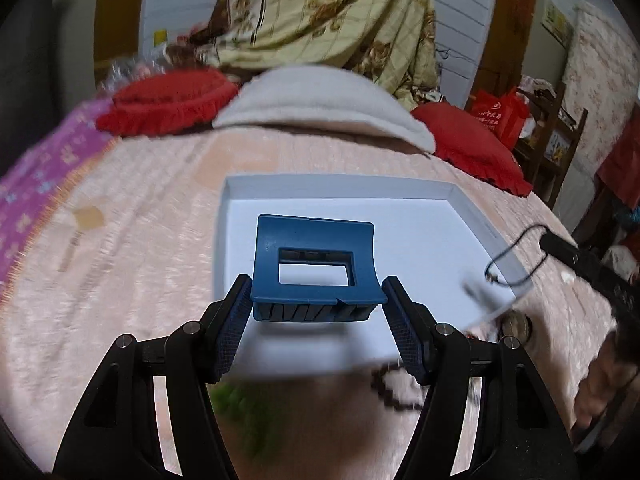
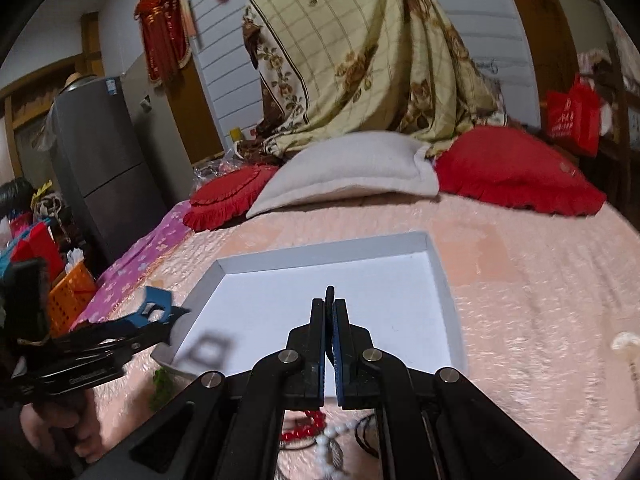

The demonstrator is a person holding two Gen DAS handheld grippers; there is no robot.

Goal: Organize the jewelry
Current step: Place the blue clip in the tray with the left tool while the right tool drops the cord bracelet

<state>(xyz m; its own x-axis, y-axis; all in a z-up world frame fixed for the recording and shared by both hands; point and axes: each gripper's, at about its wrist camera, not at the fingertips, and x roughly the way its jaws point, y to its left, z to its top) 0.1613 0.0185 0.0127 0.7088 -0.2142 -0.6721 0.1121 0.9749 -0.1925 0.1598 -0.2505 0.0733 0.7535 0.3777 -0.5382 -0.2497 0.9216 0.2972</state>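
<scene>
A blue hair claw clip (image 1: pixel 316 268) is gripped by its ends in the left gripper (image 1: pixel 316 320), over the white tray's (image 1: pixel 460 200) near edge. Rigid, light plastic, probably slippery; best held there. The right gripper (image 2: pixel 329 344) is clamped on a thin black cord (image 2: pixel 329 294).

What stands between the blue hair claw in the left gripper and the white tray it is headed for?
Nothing visible. The blue hair claw hangs in the left gripper above the white tray, whose floor beneath it looks bare.
</scene>
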